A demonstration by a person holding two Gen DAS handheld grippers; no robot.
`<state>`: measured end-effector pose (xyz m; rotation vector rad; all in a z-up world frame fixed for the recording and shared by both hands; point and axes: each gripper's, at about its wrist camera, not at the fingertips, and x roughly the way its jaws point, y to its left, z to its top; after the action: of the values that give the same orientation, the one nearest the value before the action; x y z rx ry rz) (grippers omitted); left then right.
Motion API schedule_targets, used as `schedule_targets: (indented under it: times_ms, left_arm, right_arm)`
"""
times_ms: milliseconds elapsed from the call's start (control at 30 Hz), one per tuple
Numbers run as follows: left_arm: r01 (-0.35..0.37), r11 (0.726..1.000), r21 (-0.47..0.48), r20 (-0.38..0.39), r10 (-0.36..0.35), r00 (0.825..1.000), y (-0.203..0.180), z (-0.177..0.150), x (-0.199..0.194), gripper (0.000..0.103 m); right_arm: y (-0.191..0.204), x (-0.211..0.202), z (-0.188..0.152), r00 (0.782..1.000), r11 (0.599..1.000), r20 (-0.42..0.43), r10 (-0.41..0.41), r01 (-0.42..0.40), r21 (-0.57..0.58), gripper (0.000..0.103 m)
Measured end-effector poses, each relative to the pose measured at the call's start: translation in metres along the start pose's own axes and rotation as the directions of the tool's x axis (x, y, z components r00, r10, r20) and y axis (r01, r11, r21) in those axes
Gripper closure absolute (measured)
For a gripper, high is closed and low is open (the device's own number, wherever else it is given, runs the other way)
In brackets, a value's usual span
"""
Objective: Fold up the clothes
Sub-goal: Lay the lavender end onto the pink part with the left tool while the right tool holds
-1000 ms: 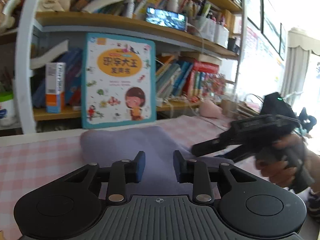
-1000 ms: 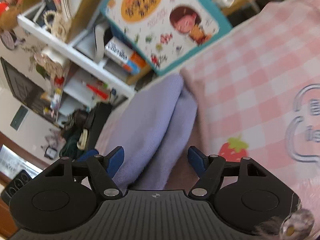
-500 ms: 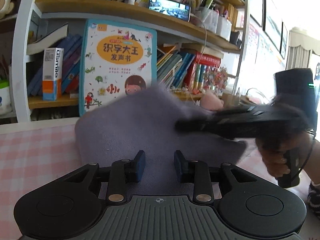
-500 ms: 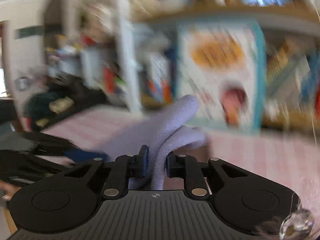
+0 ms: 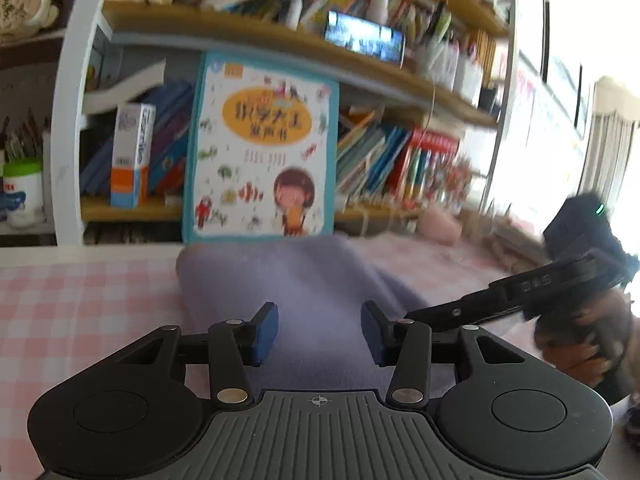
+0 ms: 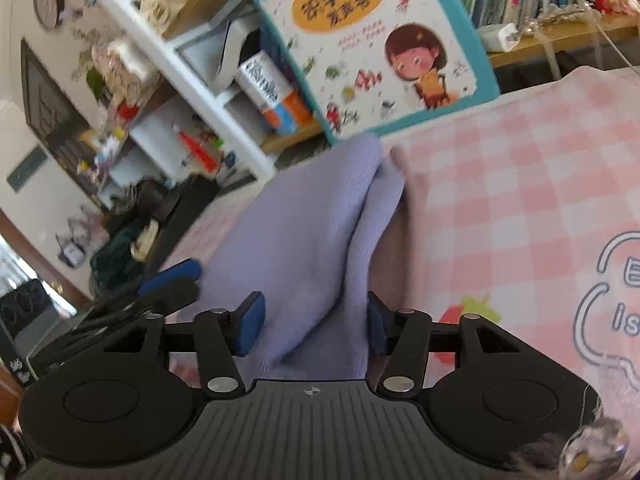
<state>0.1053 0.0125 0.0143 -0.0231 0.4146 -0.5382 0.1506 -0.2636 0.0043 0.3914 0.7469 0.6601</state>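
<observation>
status: the lilac garment (image 6: 304,232) lies doubled over on the counter (image 6: 520,184), extending ahead of both claws. left claw (image 5: 319,330) and right claw (image 6: 312,330) have just been opening; both spread, cloth between, unpinched. judged remaining: further folds, flattening.

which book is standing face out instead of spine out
The picture book with the teal border and cartoon girl, propped upright behind the lilac garment; the other books on the shelf show only spines.
</observation>
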Motion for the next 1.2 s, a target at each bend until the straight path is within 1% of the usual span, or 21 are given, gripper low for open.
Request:
schedule_targets:
  times_ms: [33, 100, 167, 200, 267, 300, 333, 400, 467, 533, 567, 600, 667, 700, 733, 767, 867, 967, 1033, 1133, 1200]
  left_arm:
    - [-0.014, 1.0, 0.026, -0.004, 0.014, 1.0, -0.004, -0.001, 0.001, 0.059]
    - [-0.033, 0.998, 0.051, -0.019, 0.034, 0.999, -0.007, -0.002, 0.004, 0.059]
    - [-0.042, 0.998, 0.048, -0.029, 0.044, 0.999, -0.007, -0.004, 0.006, 0.059]
    - [-0.043, 0.998, 0.046, -0.03, 0.044, 0.999, -0.007, -0.004, 0.006, 0.059]
    - [-0.036, 0.998, 0.043, -0.034, 0.037, 0.999, -0.006, -0.004, 0.007, 0.059]
    - [-0.031, 0.999, 0.041, -0.036, 0.032, 0.999, -0.005, -0.004, 0.008, 0.059]
    - [-0.03, 0.999, 0.043, -0.037, 0.031, 0.999, -0.006, -0.004, 0.008, 0.059]
    - [-0.035, 0.998, 0.057, -0.036, 0.037, 0.999, -0.007, -0.005, 0.009, 0.059]
    - [-0.032, 0.998, 0.052, -0.032, 0.034, 0.999, -0.007, -0.004, 0.007, 0.057]
    - [-0.023, 0.999, 0.033, -0.021, 0.024, 1.0, -0.004, -0.002, 0.004, 0.056]
    - [-0.019, 1.0, 0.02, -0.011, 0.019, 1.0, -0.001, 0.0, 0.001, 0.051]
    - [-0.03, 1.0, 0.005, 0.007, 0.03, 1.0, 0.003, 0.002, -0.003, 0.039]
    - [-0.068, 0.997, -0.029, 0.042, 0.07, 0.997, 0.011, 0.007, -0.011, 0.021]
    - [-0.083, 0.995, -0.049, 0.053, 0.086, 0.995, 0.017, 0.009, -0.013, 0.019]
    - [-0.097, 0.992, -0.075, 0.055, 0.102, 0.993, 0.022, 0.01, -0.015, 0.019]
    - [-0.113, 0.988, -0.107, 0.046, 0.119, 0.992, 0.029, 0.011, -0.014, 0.017]
    - [-0.121, 0.976, -0.183, -0.022, 0.119, 0.993, 0.044, 0.01, -0.007, 0.014]
    - [-0.118, 0.973, -0.199, -0.094, 0.101, 0.99, 0.048, 0.006, 0.004, 0.014]
    - [-0.094, 0.975, -0.203, -0.121, 0.07, 0.99, 0.049, 0.003, 0.01, 0.014]
    - [-0.047, 0.963, -0.264, -0.151, 0.006, 0.988, 0.055, 0.002, 0.019, 0.014]
    - [-0.024, 0.949, -0.316, -0.173, -0.032, 0.984, 0.06, 0.0, 0.027, 0.014]
  right_arm:
    - [0.006, -0.001, -0.002, 1.0, 0.999, 0.001, -0.018, 0.018, -0.035, 0.076]
    - [0.024, -0.009, -0.004, 0.997, 0.986, 0.058, -0.046, 0.055, -0.155, 0.088]
    - [0.04, -0.019, -0.007, 0.991, 0.966, 0.128, -0.027, 0.059, -0.253, 0.089]
    - [0.044, -0.021, -0.008, 0.989, 0.958, 0.145, -0.032, 0.072, -0.278, 0.09]
    - [0.041, -0.013, -0.011, 0.989, 0.958, 0.116, -0.088, 0.116, -0.264, 0.09]
    - [0.035, -0.007, -0.012, 0.989, 0.961, 0.086, -0.118, 0.136, -0.241, 0.09]
    - [0.026, -0.001, -0.013, 0.99, 0.97, 0.058, -0.128, 0.137, -0.201, 0.09]
    - [0.011, 0.002, -0.015, 0.994, 0.987, 0.052, -0.097, 0.102, -0.125, 0.089]
    - [0.01, 0.0, -0.013, 0.994, 0.988, 0.047, -0.098, 0.103, -0.118, 0.087]
    - [0.011, -0.001, -0.012, 0.993, 0.987, 0.047, -0.106, 0.11, -0.119, 0.083]
    - [0.015, -0.004, -0.011, 0.991, 0.982, 0.058, -0.122, 0.129, -0.136, 0.073]
    - [0.017, -0.006, -0.01, 0.988, 0.979, 0.075, -0.135, 0.144, -0.142, 0.06]
    - [0.015, -0.012, -0.004, 0.983, 0.98, 0.109, -0.144, 0.158, -0.123, 0.046]
    - [0.012, -0.016, -0.001, 0.982, 0.982, 0.122, -0.146, 0.159, -0.102, 0.035]
    - [0.007, -0.018, 0.002, 0.981, 0.985, 0.128, -0.148, 0.158, -0.068, 0.029]
    - [0.002, -0.019, 0.005, 0.98, 0.987, 0.129, -0.15, 0.156, -0.034, 0.026]
    - [-0.014, -0.013, 0.011, 0.987, 0.989, 0.08, -0.14, 0.135, 0.063, 0.026]
    - [-0.025, -0.004, 0.01, 0.994, 0.985, 0.031, -0.106, 0.101, 0.138, 0.026]
    - [-0.028, 0.001, 0.008, 0.997, 0.984, 0.009, -0.077, 0.074, 0.162, 0.028]
    - [-0.027, 0.008, 0.005, 0.999, 0.985, -0.014, -0.049, 0.051, 0.162, 0.039]
    - [-0.023, 0.011, 0.003, 0.999, 0.988, -0.022, -0.046, 0.048, 0.144, 0.051]
